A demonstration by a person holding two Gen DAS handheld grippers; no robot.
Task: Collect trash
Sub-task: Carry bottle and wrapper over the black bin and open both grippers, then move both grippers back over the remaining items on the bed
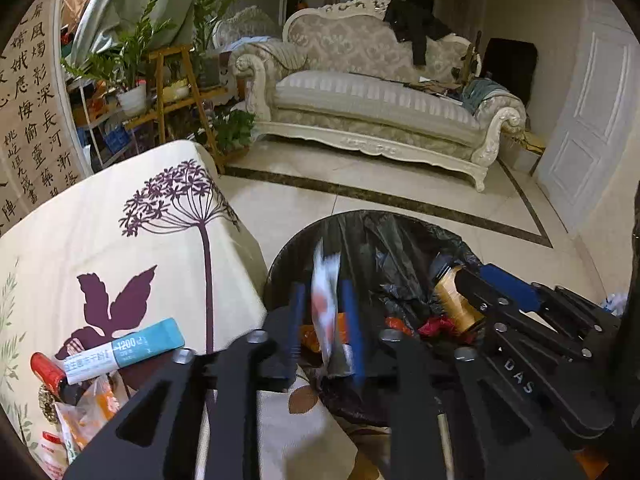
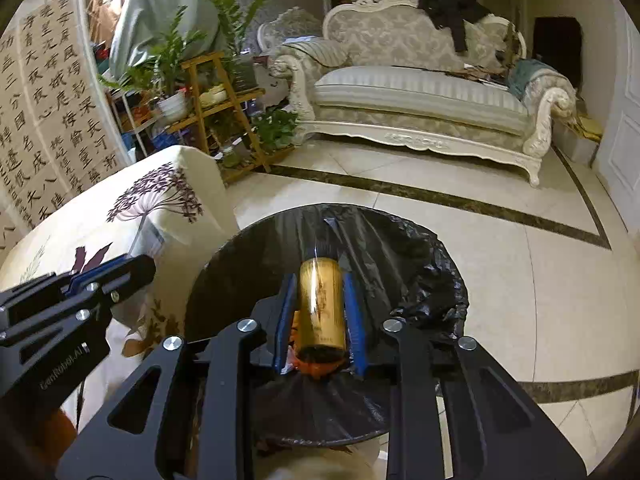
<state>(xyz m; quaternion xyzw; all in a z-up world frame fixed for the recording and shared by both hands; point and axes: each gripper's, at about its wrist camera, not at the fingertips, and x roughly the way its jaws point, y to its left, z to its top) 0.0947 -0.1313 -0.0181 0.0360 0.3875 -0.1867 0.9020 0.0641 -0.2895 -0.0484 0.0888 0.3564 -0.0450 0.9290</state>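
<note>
Left gripper (image 1: 325,320) angled down over the near rim of the black-lined trash bin (image 1: 288,256), blue pads parted slightly, a blurred white-and-red wrapper (image 1: 326,300) between them, seemingly loose rather than pinched. Beside it on the right, right gripper (image 2: 320,316) tilted down over the same bin, jaws narrow, a gold cylindrical bottle (image 2: 322,308) lying lengthwise between the pads, contact unclear. Inside the bin, red and orange scraps (image 1: 436,326) on the liner.

left gripper (image 1: 325,316) | jaws apart | blurred wrapper (image 1: 326,304), possibly loose | over bin (image 1: 280,264)
</note>
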